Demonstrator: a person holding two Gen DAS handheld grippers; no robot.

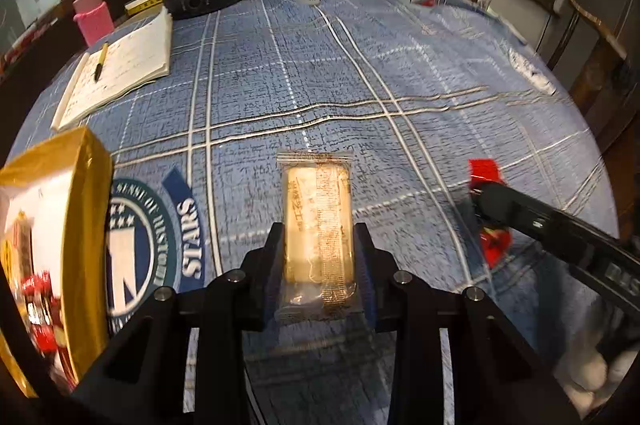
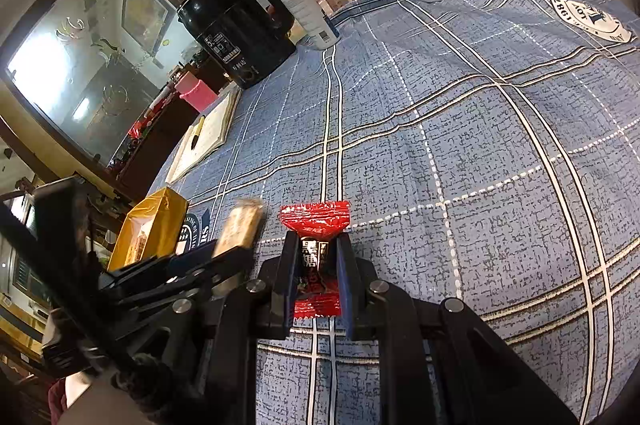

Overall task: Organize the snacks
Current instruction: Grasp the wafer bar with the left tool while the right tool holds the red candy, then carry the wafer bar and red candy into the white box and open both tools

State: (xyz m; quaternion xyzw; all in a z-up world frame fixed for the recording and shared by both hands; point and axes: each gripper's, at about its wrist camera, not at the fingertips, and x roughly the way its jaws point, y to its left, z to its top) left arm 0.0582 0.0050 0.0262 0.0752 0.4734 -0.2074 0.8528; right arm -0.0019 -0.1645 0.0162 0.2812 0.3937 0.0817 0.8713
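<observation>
we hold the biscuit clamped in the left gripper and the red candy pinched in the right gripper, both above the cloth, and should likely carry them level to the gold box on the left, lowering each inside before letting go.

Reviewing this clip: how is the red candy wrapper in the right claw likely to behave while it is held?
The red candy wrapper looks crinkly and thin, so its flared ends probably flop. It is likely very light for the right claw. The glossy film may be slippery, though the fingers pinch the firmer middle.
</observation>
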